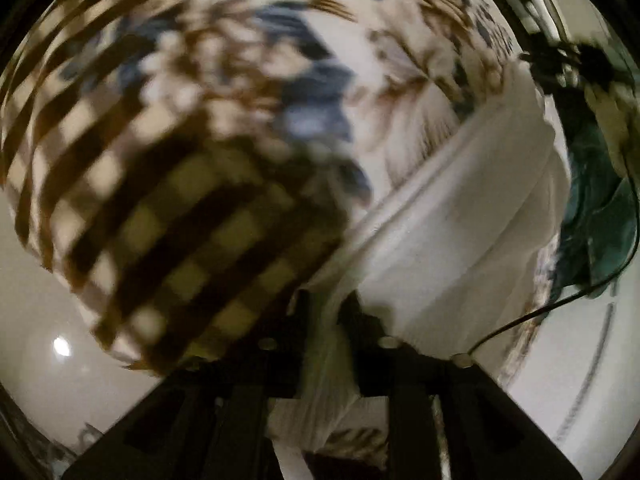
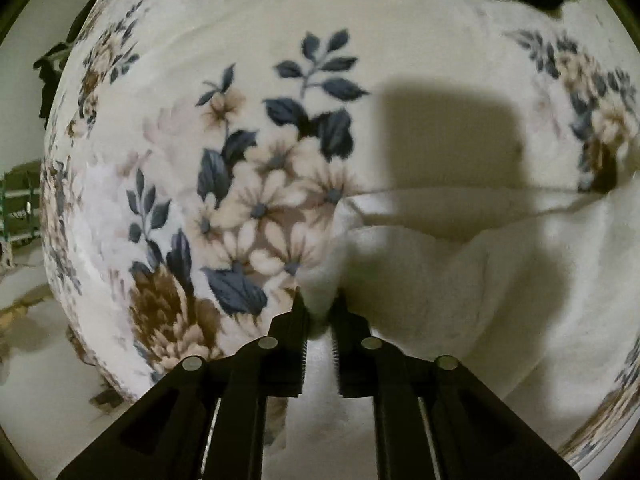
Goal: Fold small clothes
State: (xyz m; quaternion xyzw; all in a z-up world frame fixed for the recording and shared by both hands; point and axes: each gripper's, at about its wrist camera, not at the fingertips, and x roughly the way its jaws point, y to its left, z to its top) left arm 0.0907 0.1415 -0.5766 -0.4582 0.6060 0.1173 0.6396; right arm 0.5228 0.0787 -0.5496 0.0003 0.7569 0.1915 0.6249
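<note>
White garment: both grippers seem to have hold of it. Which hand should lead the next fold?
Right, probably. The right gripper pinches a corner of the white garment, which lies over the floral blanket, in a sharp view. The left gripper also grips cloth, but its view is blurred.

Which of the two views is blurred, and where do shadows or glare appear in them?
Left wrist view: strongly motion-blurred; the floral blanket and the white cloth in the left gripper are smeared; a bright glare spot sits at lower left. Right wrist view: sharp; a large dark shadow falls across the blanket and the cloth pinched by the right gripper.
</note>
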